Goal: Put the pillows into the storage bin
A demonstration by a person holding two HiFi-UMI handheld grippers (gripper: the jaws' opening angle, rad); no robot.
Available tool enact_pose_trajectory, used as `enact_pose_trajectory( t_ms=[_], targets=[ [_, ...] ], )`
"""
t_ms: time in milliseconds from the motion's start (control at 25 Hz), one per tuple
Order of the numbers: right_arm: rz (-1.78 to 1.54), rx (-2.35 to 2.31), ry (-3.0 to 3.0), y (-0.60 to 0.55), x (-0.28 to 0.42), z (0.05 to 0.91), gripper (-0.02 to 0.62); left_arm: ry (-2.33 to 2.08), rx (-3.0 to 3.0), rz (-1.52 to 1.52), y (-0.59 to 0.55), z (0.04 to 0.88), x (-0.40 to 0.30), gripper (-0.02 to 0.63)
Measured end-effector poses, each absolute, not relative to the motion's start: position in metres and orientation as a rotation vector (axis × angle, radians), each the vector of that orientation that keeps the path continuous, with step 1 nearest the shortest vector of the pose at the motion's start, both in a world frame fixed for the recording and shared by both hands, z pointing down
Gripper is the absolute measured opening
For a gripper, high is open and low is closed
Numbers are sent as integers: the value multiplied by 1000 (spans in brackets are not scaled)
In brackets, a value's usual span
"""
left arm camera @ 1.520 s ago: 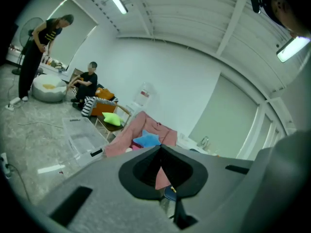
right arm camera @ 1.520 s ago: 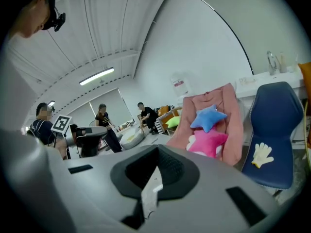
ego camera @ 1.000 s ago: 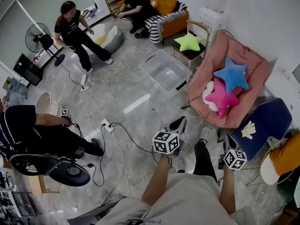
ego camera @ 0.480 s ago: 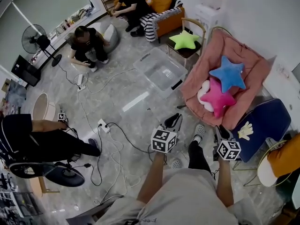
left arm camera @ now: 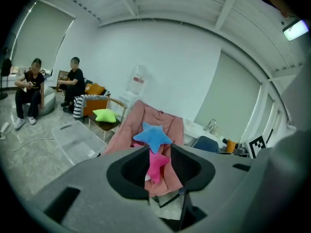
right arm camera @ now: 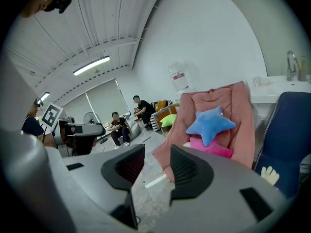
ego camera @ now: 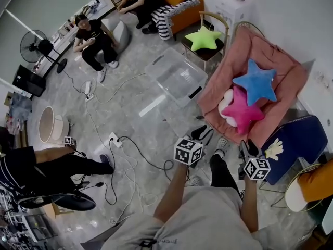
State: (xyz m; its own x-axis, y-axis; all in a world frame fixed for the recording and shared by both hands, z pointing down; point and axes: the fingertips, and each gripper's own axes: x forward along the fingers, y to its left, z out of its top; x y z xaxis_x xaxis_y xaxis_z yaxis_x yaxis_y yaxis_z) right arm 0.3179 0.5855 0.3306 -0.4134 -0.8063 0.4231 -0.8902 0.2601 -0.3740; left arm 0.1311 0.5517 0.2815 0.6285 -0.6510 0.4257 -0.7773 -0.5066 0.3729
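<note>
Left gripper (left arm camera: 159, 152): jaws part-open, just been opening, empty. Pink pillow (left arm camera: 156, 166) shows through gap, well ahead. Blue pillow (left arm camera: 152, 135) just above it, propped on pink chair (left arm camera: 163, 116), one point up. Right gripper (right arm camera: 157, 152): jaws part-open, just been opening, empty; both pillows ahead, right of gap. Bin (ego camera: 167, 56) ahead-left of left jaws, long axis slanting away.

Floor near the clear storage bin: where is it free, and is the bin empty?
The clear plastic storage bin looks empty. Bare grey floor runs from it to the white power strip. Crowded: the pink lounge chair, stacked with the blue star pillow and pink star pillow, and the black cables past the strip.
</note>
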Motion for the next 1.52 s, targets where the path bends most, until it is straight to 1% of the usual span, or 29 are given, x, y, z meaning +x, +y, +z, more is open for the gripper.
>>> enact_pose_trajectory(
  t_ms=[160,360,640,800,1080,1520],
  targets=[
    [863,1641,-2364,544,343,330,170,-1098,2318,306,502,281,157,124],
    [887,1649,-2371,487,373,323,176,-1112,2359,324,444,260,188,124],
    [919,1605,-2419,420,392,321,189,-1135,2376,316,388,248,213,125],
    [920,1629,-2420,394,409,325,189,-1231,2386,197,359,228,216,129],
    [930,1625,-2411,363,432,335,193,-1250,2392,237,337,232,229,129],
    [984,1592,-2374,367,427,360,195,-1298,2306,230,334,256,207,133]
  ],
)
